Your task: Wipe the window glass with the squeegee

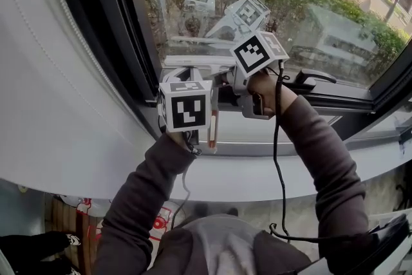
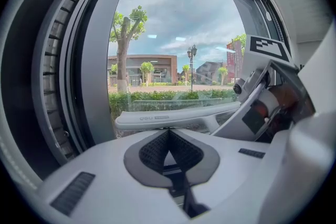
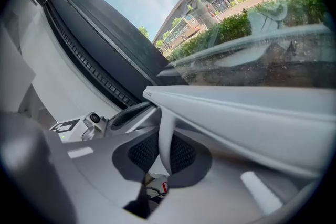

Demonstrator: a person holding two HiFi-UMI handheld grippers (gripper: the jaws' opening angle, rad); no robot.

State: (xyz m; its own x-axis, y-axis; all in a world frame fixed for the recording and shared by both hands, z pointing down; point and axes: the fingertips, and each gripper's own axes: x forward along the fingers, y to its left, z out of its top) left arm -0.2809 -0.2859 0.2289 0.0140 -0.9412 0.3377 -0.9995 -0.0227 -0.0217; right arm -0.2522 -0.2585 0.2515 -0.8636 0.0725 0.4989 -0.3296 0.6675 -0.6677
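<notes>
Pinched squeegee (image 3: 236,113) between jaws of right gripper (image 3: 165,152) to press it on window glass (image 2: 178,23) at 12 o'clock; held left gripper (image 2: 169,136) at 8 o'clock, jaws together, empty.

Head view looks steeply down from head height, close to the window glass (image 1: 290,3). Left gripper view faces the pane almost level, with the squeegee (image 2: 173,117) at 12 o'clock, very near. Right gripper view, rolled sideways, shares that squeegee at 2 o'clock and the glass.
</notes>
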